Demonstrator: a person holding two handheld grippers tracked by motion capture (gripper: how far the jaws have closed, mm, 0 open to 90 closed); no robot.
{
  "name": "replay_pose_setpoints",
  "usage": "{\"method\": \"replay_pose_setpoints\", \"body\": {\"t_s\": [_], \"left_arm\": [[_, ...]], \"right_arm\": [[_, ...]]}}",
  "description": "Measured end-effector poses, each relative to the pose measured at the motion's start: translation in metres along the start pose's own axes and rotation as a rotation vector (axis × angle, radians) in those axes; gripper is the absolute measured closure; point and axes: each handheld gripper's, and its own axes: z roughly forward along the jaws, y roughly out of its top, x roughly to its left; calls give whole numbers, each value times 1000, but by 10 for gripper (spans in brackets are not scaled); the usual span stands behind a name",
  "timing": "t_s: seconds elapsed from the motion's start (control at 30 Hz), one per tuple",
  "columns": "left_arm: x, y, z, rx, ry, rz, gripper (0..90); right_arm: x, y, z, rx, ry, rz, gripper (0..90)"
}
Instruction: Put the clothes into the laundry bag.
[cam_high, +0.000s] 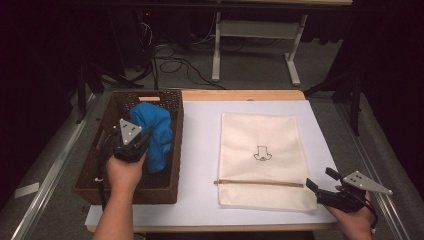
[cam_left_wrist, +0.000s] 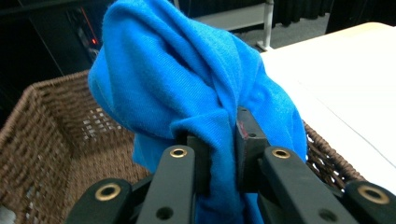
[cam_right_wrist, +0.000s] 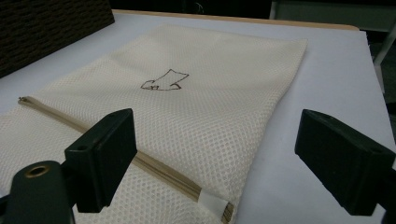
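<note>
the right claw (cam_right_wrist: 219, 154) gapes wide, just above the mesh bag (cam_right_wrist: 187, 107)'s zipper (cam_right_wrist: 140, 161) end.

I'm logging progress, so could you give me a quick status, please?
Left tool clamped on blue cloth over basket. Right tool open at mesh bag. Nothing obstructing.

Table (cam_high: 240, 95): white sheet (cam_high: 200, 150), basket (cam_high: 170, 185), mesh bag (cam_high: 260, 135)
</note>
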Motion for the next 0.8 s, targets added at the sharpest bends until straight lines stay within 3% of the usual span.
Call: {"method": "replay_pose_setpoints", "body": {"t_s": [0.2, 0.4, 0.6, 0.8], "left_arm": [[1, 1, -9, -73, 33, -16, 796], [-2, 8, -23, -164, 54, -83, 797], [-12, 16, -34, -237, 86, -89, 797], [-15, 28, -38, -271, 91, -91, 797]], "right_arm": [[0, 0, -2, -12, -1, -6, 144], [-2, -1, 0, -5, 1, 10, 153], [-2, 0, -3, -20, 3, 4, 155], [-4, 0, -4, -22, 1, 9, 158]]}}
